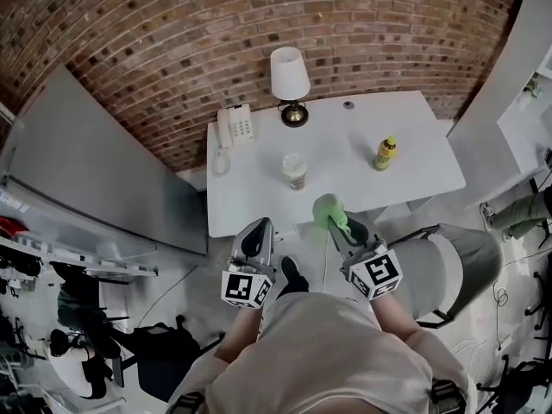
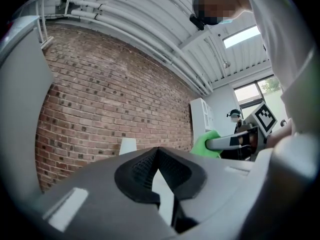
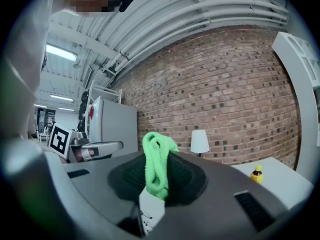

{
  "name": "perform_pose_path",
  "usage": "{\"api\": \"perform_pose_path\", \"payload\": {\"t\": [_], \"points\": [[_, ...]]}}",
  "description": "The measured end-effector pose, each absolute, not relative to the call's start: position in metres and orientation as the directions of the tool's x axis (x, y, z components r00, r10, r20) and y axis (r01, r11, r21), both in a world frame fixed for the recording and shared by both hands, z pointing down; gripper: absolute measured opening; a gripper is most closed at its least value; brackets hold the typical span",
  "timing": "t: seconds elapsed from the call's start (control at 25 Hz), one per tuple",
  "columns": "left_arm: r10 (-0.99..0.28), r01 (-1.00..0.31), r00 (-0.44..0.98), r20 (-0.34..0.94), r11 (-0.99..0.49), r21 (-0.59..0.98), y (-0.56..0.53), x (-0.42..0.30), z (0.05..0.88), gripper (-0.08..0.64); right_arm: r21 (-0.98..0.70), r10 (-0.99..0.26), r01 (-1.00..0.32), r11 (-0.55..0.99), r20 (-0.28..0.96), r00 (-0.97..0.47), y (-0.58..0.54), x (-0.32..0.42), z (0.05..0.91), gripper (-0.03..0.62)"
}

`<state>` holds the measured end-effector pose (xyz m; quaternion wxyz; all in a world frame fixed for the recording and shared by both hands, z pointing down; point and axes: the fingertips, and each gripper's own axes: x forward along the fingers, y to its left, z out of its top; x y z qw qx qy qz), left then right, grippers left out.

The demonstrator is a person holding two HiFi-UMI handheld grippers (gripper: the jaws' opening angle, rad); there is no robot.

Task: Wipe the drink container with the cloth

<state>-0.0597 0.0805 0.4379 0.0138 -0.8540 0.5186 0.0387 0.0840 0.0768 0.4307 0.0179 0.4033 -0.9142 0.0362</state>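
A small yellow drink bottle (image 1: pixel 385 153) with a yellow cap stands upright on the right part of the white table (image 1: pixel 414 128); the right gripper view shows the bottle (image 3: pixel 257 174) far off. A bright green cloth (image 1: pixel 327 209) is pinched in my right gripper (image 1: pixel 333 220), which is shut on it and held before the table's near edge, apart from the bottle. The cloth (image 3: pixel 158 164) bulges between the black pads. My left gripper (image 1: pixel 259 226) hangs beside it to the left, jaws closed at the tips with nothing in them (image 2: pixel 159 153).
A clear lidded cup (image 1: pixel 295 171) stands mid-table near the front. A white lamp (image 1: pixel 290 80) and a white telephone (image 1: pixel 235 126) stand at the back, near the brick wall. A grey office chair (image 1: pixel 453 261) is at my right, a grey cabinet (image 1: pixel 78 171) at the left.
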Motion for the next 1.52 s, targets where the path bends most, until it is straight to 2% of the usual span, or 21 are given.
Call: {"api": "perform_pose_path", "payload": {"t": [0.32,0.6,1.24,1.52], "points": [[-0.834,-0.835,0.549,-0.065,-0.550,0.013,-0.035,-0.113,0.436,0.009,-0.038,-0.794,-0.798,0.601,0.092,-0.602,-0.034,0.035,0.434,0.064],[-0.817,-0.816,0.575,-0.053,-0.577,0.030,-0.087,-0.125,0.444,0.009,-0.034,-0.823,-0.829,0.557,0.104,-0.558,-0.083,0.030,0.436,0.064],[-0.913,-0.909,0.408,-0.009,-0.407,0.094,-0.110,-0.105,0.454,0.009,-0.015,-0.733,-0.744,0.668,0.159,-0.661,-0.145,0.063,0.452,0.064],[-0.928,-0.925,0.372,0.014,-0.369,0.094,-0.112,-0.101,0.460,0.009,0.120,-0.689,-0.683,0.720,0.237,-0.685,-0.153,0.056,0.483,0.064]]}}
